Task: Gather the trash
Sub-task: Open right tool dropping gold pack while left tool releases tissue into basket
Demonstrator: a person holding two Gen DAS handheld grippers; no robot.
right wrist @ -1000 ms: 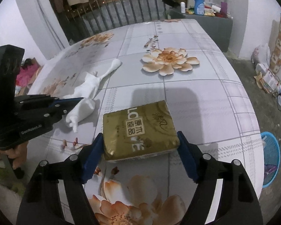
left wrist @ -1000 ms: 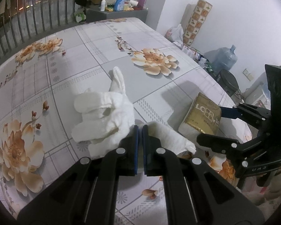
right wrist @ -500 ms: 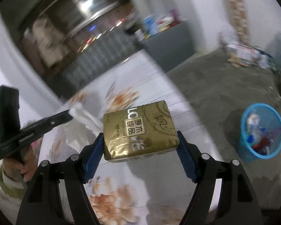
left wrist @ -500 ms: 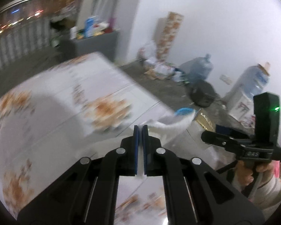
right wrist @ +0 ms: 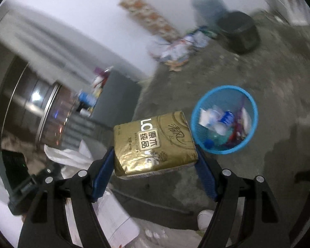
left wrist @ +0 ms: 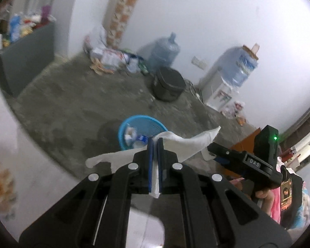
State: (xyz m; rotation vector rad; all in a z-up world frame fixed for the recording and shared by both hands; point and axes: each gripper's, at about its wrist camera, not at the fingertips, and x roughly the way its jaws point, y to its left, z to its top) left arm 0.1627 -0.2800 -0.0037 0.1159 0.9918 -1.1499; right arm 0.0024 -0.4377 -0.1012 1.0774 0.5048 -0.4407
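Observation:
My left gripper (left wrist: 154, 144) is shut on a white crumpled tissue (left wrist: 188, 142), which trails out to both sides of the blue pads. Just beyond its tips, on the concrete floor, stands a blue mesh trash basket (left wrist: 134, 124) with litter inside. My right gripper (right wrist: 155, 161) is shut on a gold tissue pack (right wrist: 153, 142), held across its width between both blue pads. The same blue basket (right wrist: 225, 95) lies to the right of the pack and a little past it. In the right wrist view the tissue (right wrist: 68, 155) and left gripper body show at lower left.
A black pot (left wrist: 168, 82), a big water bottle (left wrist: 165, 49), a water dispenser (left wrist: 227, 78) and a heap of bags (left wrist: 109, 57) stand along the white wall. The flowered table's edge (left wrist: 20, 155) is at the left. A grey cabinet (left wrist: 24, 51) sits beyond. A white shoe (right wrist: 205, 221) shows below.
Both grippers have swung off the flowered table toward the floor, carrying the tissue and the gold pack. The blue basket has come into both views and is now close below the tips.

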